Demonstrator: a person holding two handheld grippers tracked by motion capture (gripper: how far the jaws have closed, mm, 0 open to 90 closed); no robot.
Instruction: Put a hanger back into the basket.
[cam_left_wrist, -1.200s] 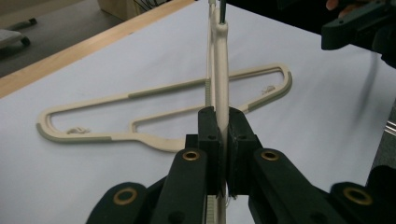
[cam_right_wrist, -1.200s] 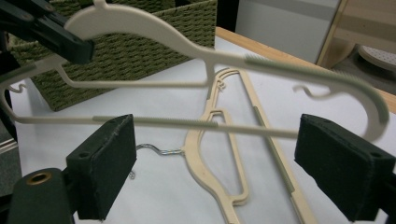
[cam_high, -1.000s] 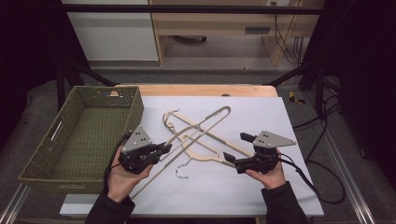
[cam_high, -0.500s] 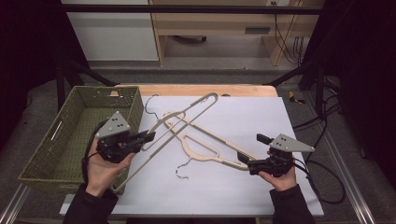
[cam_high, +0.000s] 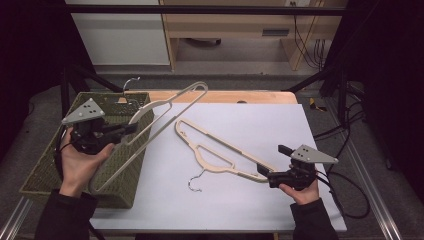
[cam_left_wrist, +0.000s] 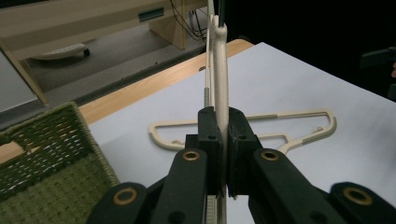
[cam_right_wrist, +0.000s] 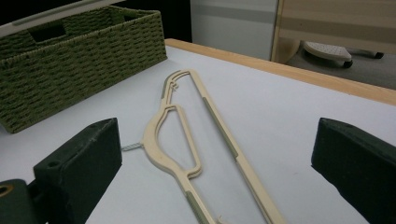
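Between the left gripper (cam_left_wrist: 223, 154) jaws, a cream hanger (cam_high: 150, 127) is clamped by its bar, raised above the green wicker basket (cam_high: 50, 165). Its long free end could snag the rim or twist loose. Wide apart, with nothing between them, the right gripper (cam_high: 267, 176) jaws have just been opening beside the second hanger (cam_high: 220, 152) on the white surface (cam_high: 260, 125). Beyond stand wooden furniture and cables.

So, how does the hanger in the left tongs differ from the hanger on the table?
The lifted hanger is clamped in the shut left tongs and tilts above the basket; the flat hanger lies on the white table, free between the open right tongs. Its hook points toward the person, the lifted one's away. Both are beige with metal hooks.
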